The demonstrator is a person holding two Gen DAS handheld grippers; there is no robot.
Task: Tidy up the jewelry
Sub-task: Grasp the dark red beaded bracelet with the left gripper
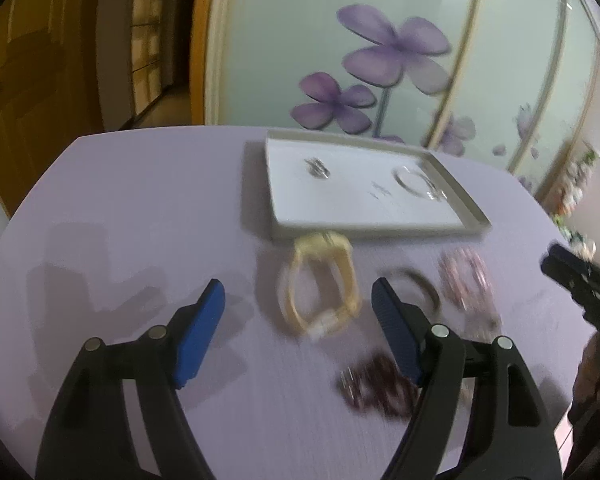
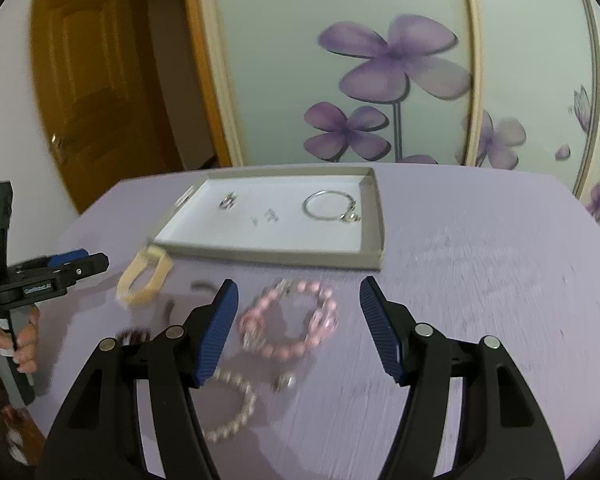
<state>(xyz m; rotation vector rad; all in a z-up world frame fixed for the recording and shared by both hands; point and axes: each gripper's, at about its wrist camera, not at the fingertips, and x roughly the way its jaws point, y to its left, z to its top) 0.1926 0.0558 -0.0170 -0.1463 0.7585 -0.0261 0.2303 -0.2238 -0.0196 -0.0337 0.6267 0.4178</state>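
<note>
Two grippers hung over the purple bench (image 2: 480, 280), fingers wide and holding nothing. I judged my right gripper (image 2: 298, 320) should drop straight around the pink bracelet (image 2: 288, 322), then carry it to the tray (image 2: 374, 220). Only my left gripper (image 1: 298, 320) view showed the dark bead bracelet (image 1: 374, 384) clearly.

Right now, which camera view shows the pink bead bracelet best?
The right wrist view: the pink bead bracelet lies whole between the open fingers, beads distinguishable. In the left wrist view it is a blurred smear at the right.
</note>
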